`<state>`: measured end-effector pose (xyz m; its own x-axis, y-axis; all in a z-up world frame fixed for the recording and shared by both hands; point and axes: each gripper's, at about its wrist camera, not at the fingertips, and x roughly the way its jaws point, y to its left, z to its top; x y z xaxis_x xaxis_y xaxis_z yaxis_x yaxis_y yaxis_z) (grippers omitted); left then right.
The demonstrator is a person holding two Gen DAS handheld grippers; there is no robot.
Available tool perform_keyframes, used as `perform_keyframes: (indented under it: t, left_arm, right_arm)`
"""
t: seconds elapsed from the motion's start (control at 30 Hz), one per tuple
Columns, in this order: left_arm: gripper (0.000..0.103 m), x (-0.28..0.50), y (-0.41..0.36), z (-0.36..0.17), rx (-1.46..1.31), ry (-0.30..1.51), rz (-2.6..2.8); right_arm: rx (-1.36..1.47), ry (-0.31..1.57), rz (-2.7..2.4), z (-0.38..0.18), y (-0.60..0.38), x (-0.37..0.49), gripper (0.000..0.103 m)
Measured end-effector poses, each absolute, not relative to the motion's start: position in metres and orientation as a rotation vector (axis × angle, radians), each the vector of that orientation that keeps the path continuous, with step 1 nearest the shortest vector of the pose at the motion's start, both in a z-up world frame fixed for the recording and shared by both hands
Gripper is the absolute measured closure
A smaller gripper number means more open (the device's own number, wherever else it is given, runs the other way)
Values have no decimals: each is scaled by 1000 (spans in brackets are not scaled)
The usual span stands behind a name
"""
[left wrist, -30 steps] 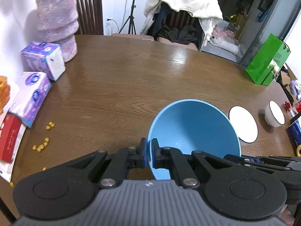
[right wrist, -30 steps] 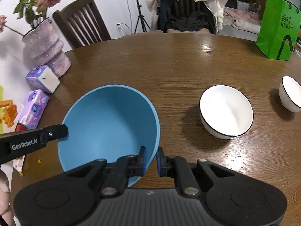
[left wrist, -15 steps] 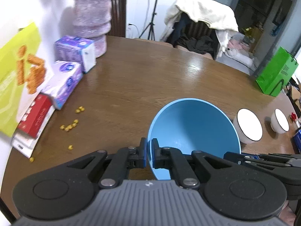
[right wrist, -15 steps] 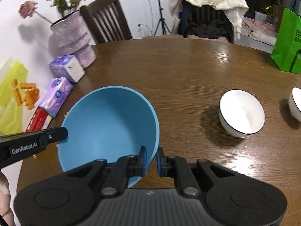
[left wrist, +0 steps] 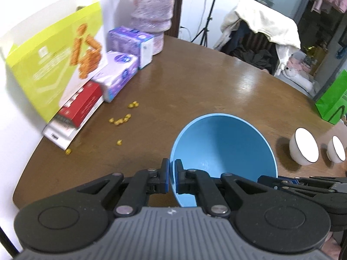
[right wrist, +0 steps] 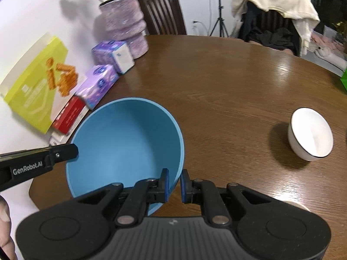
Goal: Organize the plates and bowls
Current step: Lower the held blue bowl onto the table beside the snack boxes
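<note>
Both claws, left (left wrist: 171, 178) and right (right wrist: 173, 183), were clamped on opposite rims of the blue bowl (right wrist: 125, 147), held above the surface (right wrist: 227, 91). Uneven hand motion could twist it loose.

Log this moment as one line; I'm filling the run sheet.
left hand-held gripper: shut on blue bowl rim | right hand-held gripper: shut on opposite rim | white bowl: on table

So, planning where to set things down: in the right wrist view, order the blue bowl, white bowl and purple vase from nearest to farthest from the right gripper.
1. blue bowl, held at its rim in the right gripper.
2. white bowl, to the right.
3. purple vase, far left by the wall.
</note>
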<state>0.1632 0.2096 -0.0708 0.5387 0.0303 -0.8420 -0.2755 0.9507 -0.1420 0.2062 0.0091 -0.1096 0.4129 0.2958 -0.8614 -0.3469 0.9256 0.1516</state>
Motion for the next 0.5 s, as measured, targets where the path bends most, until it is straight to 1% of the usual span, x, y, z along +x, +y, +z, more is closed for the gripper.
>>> perform_keyframes:
  t: [0.5]
  left_arm:
    - [97,125,236,-92,-324,1037,262]
  right_arm:
    - [-140,1140,494,-132,45,183,92]
